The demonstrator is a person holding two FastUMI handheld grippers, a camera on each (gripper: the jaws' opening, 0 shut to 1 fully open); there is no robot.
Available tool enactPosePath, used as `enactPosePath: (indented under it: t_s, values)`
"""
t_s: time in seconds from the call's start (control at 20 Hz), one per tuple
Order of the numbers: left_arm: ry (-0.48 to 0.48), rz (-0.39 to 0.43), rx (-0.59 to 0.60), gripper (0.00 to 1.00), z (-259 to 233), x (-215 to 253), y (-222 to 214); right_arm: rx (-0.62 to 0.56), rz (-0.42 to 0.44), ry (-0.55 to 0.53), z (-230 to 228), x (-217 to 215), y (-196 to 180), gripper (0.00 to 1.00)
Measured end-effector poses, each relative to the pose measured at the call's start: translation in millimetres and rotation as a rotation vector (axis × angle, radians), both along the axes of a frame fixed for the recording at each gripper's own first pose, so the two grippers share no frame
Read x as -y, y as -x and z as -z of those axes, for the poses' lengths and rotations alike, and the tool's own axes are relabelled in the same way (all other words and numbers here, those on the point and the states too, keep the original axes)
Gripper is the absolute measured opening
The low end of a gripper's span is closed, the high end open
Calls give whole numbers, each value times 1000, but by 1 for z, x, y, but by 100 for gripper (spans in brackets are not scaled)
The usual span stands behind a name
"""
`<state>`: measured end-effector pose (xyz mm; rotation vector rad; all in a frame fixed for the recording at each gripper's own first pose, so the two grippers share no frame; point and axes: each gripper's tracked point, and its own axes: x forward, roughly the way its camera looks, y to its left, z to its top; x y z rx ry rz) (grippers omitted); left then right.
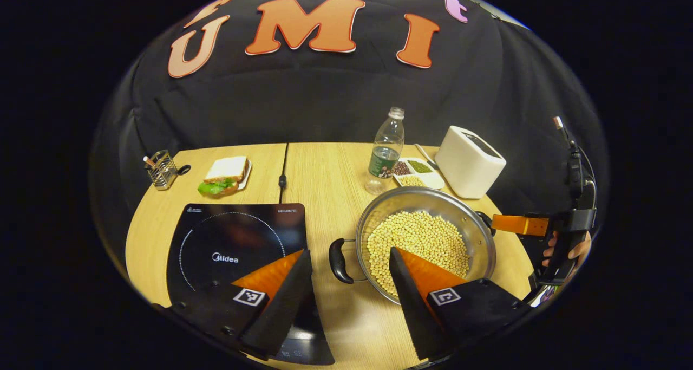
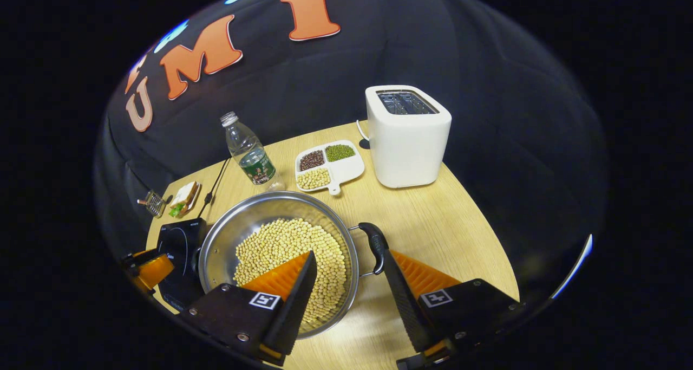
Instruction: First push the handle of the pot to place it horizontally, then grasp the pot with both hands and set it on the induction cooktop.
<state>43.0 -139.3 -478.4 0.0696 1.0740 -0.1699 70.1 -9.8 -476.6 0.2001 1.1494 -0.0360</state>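
Note:
A steel pot [image 1: 433, 201] of soybeans [image 1: 417, 240] stands on the wooden table [image 1: 330, 169], right of the black induction cooktop [image 1: 227, 240]. My left gripper [image 1: 349, 253] is open, with the pot's black left handle [image 1: 339, 260] in the gap between its fingers. One finger is over the cooktop, the other over the beans. My right gripper [image 2: 348, 257] is open too, straddling the pot's rim beside the right handle [image 2: 374, 244]. In the left gripper view, the right gripper [image 1: 521, 225] reaches in at the pot's far side, held by a hand [image 1: 563, 251].
Behind the pot stand a water bottle [image 1: 386, 152], a divided dish of beans [image 1: 414, 173] and a white toaster [image 1: 469, 161]. A sandwich on a plate [image 1: 226, 175] and a wire holder [image 1: 161, 169] sit at the back left. A cable [image 1: 282, 180] runs behind the cooktop.

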Motion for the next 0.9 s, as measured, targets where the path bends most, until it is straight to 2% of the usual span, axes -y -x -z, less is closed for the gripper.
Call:
enactPosePath:
  t_s: [0.3,0.45,0.7,0.9]
  values:
    - [-40,-4,-81,94,48,8,-4,-26,-5,63,22,12,-5,80]
    - [-44,-14,-117,94,68,11,-2,-42,-35,93,34,13,-4,80]
    - [-32,-21,-94,95,89,15,-15,-51,-87,151,54,13,-5,80]
    - [8,-16,-56,94,104,18,-27,-84,-82,153,74,10,-2,80]
